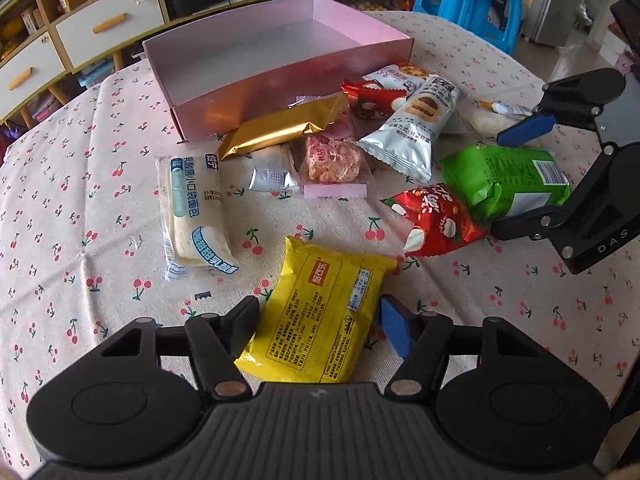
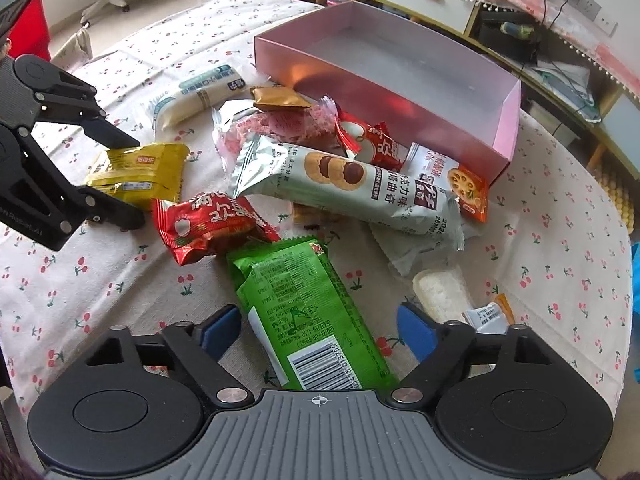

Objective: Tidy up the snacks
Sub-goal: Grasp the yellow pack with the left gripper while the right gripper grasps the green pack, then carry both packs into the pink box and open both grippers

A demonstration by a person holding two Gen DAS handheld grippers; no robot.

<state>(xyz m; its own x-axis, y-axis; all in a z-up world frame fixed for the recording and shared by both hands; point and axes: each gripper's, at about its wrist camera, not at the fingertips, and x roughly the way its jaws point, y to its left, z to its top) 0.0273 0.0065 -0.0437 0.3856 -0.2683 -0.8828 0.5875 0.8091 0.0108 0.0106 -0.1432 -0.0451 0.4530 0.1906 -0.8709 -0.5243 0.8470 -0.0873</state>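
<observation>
A: Snacks are seen scattered on the desk point(image 1: 60, 208) at 6 o'clock of the empty pink box point(image 1: 280, 76).

B: The yellow packet point(image 1: 320, 320) is straddled by the left gripper point(image 1: 320, 316), jaws half open; contact cannot be told.

A: The green packet point(image 2: 304, 312) lies between the right gripper point(image 2: 320, 332) jaws, partly open, pads apart from it.
</observation>
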